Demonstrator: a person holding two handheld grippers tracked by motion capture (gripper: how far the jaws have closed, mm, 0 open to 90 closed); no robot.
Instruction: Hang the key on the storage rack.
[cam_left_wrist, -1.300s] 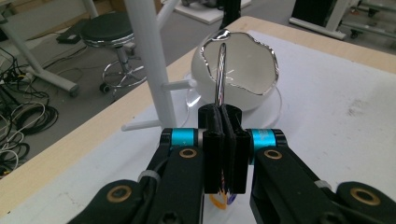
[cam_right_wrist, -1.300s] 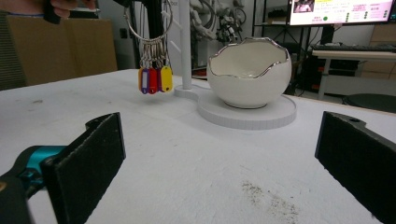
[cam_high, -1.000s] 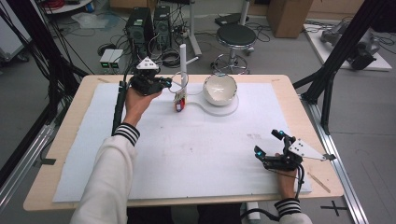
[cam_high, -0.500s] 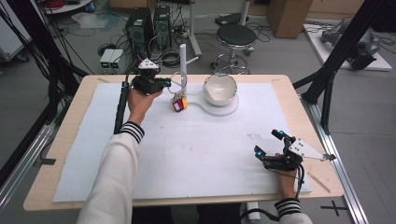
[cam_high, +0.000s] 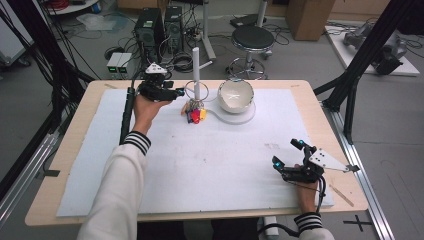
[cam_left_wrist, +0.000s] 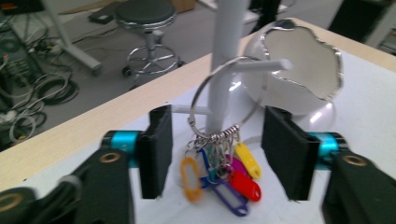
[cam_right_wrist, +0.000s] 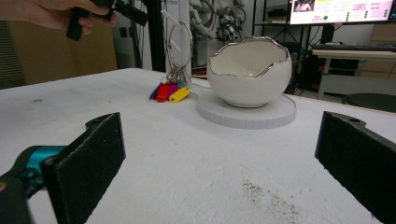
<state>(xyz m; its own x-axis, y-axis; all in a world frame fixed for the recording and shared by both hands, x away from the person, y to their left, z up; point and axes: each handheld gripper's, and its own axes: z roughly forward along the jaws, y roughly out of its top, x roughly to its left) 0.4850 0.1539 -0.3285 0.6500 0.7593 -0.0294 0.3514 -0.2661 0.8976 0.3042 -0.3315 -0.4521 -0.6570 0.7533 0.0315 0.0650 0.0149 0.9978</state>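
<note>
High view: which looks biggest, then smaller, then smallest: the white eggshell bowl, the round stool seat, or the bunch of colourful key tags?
1. Stool seat, though it sits farther from the camera.
2. Eggshell bowl, nearly as wide.
3. Key tags, clearly smallest.

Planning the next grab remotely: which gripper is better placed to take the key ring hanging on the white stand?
Left. The left gripper is open right at the key ring on the white stand. The right gripper sits at the table's near edge, far from it.
</note>
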